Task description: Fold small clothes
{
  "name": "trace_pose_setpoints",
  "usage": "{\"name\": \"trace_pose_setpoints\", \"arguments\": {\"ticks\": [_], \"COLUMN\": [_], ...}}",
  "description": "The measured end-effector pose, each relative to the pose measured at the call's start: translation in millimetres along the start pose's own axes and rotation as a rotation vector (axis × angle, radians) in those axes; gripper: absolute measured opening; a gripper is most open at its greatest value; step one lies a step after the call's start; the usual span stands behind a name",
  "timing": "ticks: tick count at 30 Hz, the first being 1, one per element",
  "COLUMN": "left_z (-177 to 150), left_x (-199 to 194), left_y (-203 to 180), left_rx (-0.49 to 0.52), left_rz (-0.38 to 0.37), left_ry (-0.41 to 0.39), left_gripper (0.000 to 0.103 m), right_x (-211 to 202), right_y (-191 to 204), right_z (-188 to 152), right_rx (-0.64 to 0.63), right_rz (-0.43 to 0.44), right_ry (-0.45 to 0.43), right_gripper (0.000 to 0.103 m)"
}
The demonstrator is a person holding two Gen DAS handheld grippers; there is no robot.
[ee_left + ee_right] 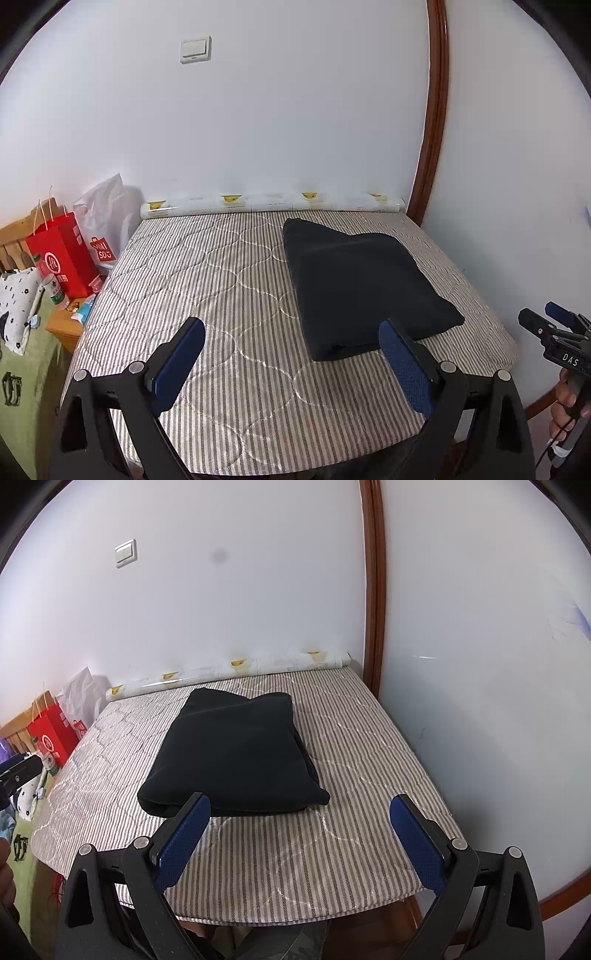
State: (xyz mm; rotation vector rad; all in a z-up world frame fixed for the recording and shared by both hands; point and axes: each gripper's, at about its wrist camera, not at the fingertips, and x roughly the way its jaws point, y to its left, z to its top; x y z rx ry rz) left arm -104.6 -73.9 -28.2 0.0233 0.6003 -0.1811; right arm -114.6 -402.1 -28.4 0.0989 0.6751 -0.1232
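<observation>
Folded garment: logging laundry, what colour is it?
Black, plain, no pattern; the folded garment shows best in the right wrist view.

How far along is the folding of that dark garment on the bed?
Done, by the look of it: the dark garment lies folded into a compact, layered rectangle on the striped mattress. In hand: nothing; the left tool and right tool are both open, short of the garment's near edge, apart from it. Left: perhaps only tidying or moving it; no other loose clothes show on the mattress.

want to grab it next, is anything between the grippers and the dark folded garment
Nothing visible is. The dark folded garment lies alone on the striped mattress, with only bare mattress before the open left gripper and right gripper.
</observation>
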Motion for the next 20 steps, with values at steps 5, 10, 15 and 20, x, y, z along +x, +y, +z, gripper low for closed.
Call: {"name": "trace_pose_setpoints", "arguments": {"ticks": [5,10,15,20], "left_z": [0.3,-0.1,-0.2,-0.4], "left_x": [-0.9,-1.2,-1.4,2.6], "left_y": [0.2,-0.1,-0.8,-1.9], "left_rx": [0.001,0.001,0.004,0.014], "left_rz": [0.0,-0.002,-0.003,-0.012], "left_ry": [-0.003,-0.004,-0.007,-0.004], "left_gripper": [0.096,0.096,0.096,0.096], "right_x": [-0.6,-0.3,-0.1,3.2], "right_y": [-3.4,-6.7,-7.1,-9.0], "right_z": [-0.2,0.1,0.1,0.7], "right_rx": [0.007,0.01,0.014,0.016], "right_rz": [0.001,0.006,0.008,0.009], "right_ry": [-0.001,0.001,0.0,0.003], "right_gripper": [0.097,0.097,0.097,0.097]}}
